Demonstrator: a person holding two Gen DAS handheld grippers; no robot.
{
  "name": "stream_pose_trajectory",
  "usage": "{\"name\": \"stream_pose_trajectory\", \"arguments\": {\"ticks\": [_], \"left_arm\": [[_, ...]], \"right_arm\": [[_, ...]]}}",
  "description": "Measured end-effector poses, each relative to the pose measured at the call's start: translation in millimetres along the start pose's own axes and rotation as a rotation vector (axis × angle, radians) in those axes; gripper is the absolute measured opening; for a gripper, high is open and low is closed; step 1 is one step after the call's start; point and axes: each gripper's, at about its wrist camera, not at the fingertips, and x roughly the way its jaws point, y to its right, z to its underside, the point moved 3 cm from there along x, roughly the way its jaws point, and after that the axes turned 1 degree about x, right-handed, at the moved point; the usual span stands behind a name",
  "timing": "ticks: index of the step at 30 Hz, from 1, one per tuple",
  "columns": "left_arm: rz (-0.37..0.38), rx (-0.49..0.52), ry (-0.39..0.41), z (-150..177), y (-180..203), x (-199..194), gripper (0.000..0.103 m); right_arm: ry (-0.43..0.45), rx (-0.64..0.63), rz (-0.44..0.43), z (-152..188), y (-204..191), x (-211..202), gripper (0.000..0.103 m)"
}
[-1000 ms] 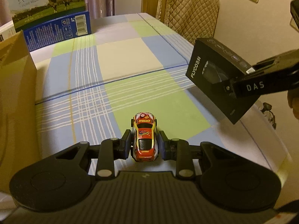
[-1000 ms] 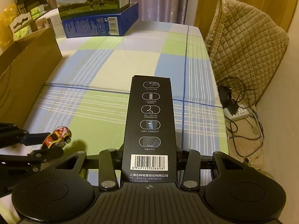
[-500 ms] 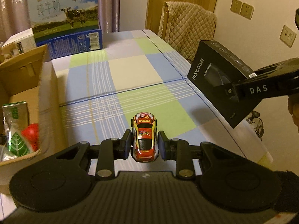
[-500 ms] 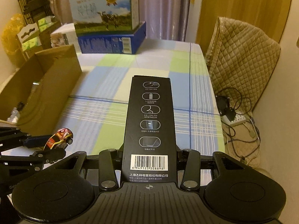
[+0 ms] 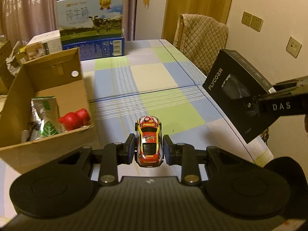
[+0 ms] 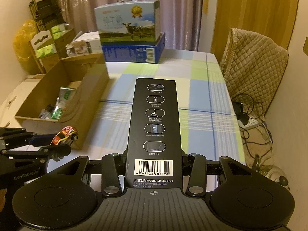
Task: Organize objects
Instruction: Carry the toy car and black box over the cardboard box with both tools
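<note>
Both grippers have risen above the table (image 5: 154, 77) over the last second, and the open cardboard box (image 5: 57, 80) along the table's left edge, cut off at the frame a second ago, now shows its whole interior. That suggests both loads are headed for the box, with neither yet over its rim. The table wears a checked cloth of blue, green and cream; milk cartons (image 6: 130, 36) stand stacked at its far edge and a quilted chair (image 6: 254, 63) sits off its right edge. Inside the box lie a green-and-silver pouch (image 5: 44, 105) and a red toy (image 5: 75, 118). The right gripper (image 6: 154, 159) is clenched on a long black carton (image 6: 154, 125), matt, printed with white icons and a barcode, held in the air above the table's right edge. The left gripper (image 5: 149, 150) pinches a small toy car (image 5: 149, 140), red and yellow with a dark windscreen, nose forward, aloft near the front edge just right of the box's near corner.
</note>
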Motion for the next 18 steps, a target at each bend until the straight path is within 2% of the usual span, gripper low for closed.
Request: {"name": "stream_pose_trajectory", "arguments": {"ticks": [9,18], "left_arm": [[-0.035,-0.021,0.011,20,-26,-36,0.025],[-0.079,-0.045,0.019,35,-49,-60,0.025]], "right_arm": [[0.001,-0.024,-0.042,18,-43,-12,0.04],[0.003,-0.07,-0.081,21,-76,-11,0.04]]}}
